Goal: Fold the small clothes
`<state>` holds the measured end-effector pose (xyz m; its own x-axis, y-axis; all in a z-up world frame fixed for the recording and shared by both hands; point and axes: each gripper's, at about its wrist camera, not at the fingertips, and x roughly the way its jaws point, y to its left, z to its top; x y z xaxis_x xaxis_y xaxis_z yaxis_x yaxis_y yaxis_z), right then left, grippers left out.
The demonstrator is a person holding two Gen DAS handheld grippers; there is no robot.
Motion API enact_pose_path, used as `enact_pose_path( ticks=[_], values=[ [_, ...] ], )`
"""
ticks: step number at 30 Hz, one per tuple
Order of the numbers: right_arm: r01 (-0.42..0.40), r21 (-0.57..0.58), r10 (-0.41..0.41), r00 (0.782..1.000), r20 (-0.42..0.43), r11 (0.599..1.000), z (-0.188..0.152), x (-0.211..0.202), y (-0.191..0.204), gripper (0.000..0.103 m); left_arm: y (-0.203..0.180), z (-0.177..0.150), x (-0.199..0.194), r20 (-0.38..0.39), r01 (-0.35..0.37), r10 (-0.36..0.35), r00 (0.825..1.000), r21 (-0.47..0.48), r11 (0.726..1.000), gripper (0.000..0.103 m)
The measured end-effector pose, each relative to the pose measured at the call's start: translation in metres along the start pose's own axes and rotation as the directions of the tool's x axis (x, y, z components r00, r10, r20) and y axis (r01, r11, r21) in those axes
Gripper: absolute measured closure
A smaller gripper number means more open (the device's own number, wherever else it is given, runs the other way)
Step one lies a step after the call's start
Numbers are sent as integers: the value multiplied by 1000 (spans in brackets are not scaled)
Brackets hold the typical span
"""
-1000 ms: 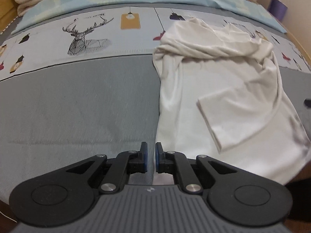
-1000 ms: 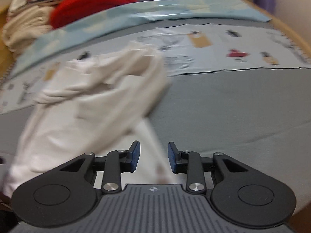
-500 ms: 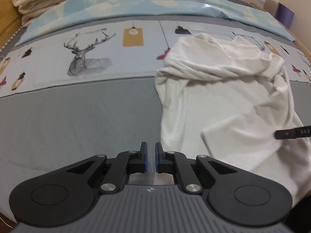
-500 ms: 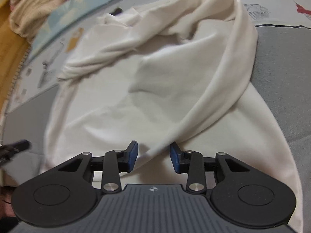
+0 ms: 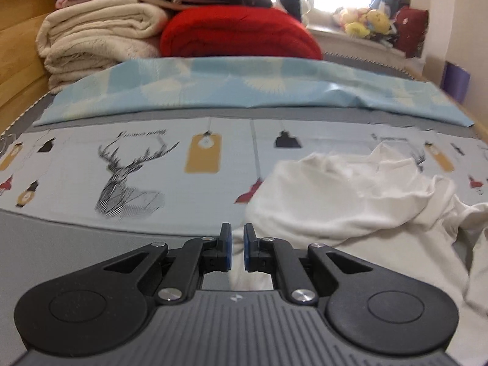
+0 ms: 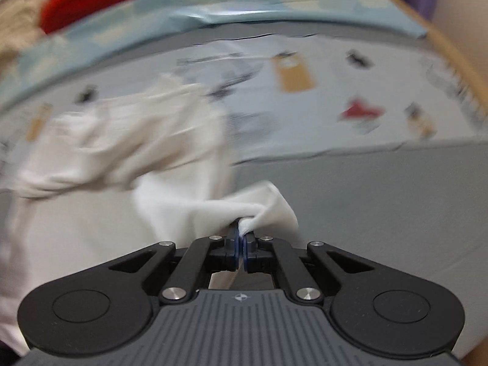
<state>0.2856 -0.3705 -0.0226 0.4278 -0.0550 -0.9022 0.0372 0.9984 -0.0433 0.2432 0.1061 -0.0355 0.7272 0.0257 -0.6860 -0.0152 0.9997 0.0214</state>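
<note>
A white shirt (image 5: pixel 335 201) lies rumpled on the grey bed cover (image 5: pixel 61 244), right of centre in the left wrist view. My left gripper (image 5: pixel 237 244) is at the shirt's near left edge. Its jaws are almost together, and white cloth runs in beneath them. In the blurred right wrist view the shirt (image 6: pixel 106 152) fills the left side. My right gripper (image 6: pixel 241 245) is closing tight on a fold of it (image 6: pixel 268 204), which sticks out past the blue pads and is stretched away from the garment.
Folded beige blankets (image 5: pixel 97 39) and a red quilt (image 5: pixel 238 33) are stacked at the head of the bed behind a pale blue sheet (image 5: pixel 244 85). A wooden headboard (image 5: pixel 18 45) is on the left. Soft toys (image 5: pixel 366 21) and a purple bin (image 5: pixel 456 82) are at the far right.
My right gripper went from open above the shirt to shut on a fold, which it has drawn rightwards. The left view has tilted up to show the blankets; its jaws look the same.
</note>
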Motion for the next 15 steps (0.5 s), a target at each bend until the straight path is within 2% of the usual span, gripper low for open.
enact_pose_path(
  ticks=[2, 4, 5, 7, 8, 9, 10, 12, 13, 15],
  values=[
    [61, -10, -62, 997, -38, 998, 28, 7, -38, 102, -6, 3, 3, 2, 9, -9, 1000, 24, 1000, 95],
    [178, -5, -178, 982, -55, 984, 58, 19, -72, 102, -11, 4, 8, -7, 16, -16, 1000, 35, 999, 95],
    [269, -4, -269, 962, -47, 963, 70, 24, -86, 101, -12, 3, 10, -13, 20, -20, 1000, 36, 999, 95],
    [421, 53, -420, 907, -29, 906, 85, 31, -108, 90, -16, 2, 16, -26, 27, -26, 999, 40, 999, 95],
    [464, 121, -467, 884, -9, 878, 87, 31, -114, 75, -17, 0, 18, -31, 30, -29, 999, 47, 998, 95],
    [463, 199, -477, 878, 26, 864, 82, 27, -116, 69, -19, -1, 21, -34, 32, -30, 999, 55, 998, 95],
    [414, 285, -451, 889, 78, 864, 73, 21, -116, 69, -20, -1, 24, -35, 31, -29, 999, 60, 998, 95],
    [243, 439, -358, 912, 202, 865, 43, 12, -109, 69, -22, -3, 29, -40, 29, -27, 999, 59, 998, 95],
    [159, 487, -314, 914, 255, 859, 24, 12, -105, 68, -22, -3, 31, -44, 30, -27, 999, 54, 998, 95],
    [93, 554, -286, 918, 274, 828, -9, 26, -97, 67, -21, -3, 33, -45, 28, -26, 999, 49, 998, 95]
  ],
)
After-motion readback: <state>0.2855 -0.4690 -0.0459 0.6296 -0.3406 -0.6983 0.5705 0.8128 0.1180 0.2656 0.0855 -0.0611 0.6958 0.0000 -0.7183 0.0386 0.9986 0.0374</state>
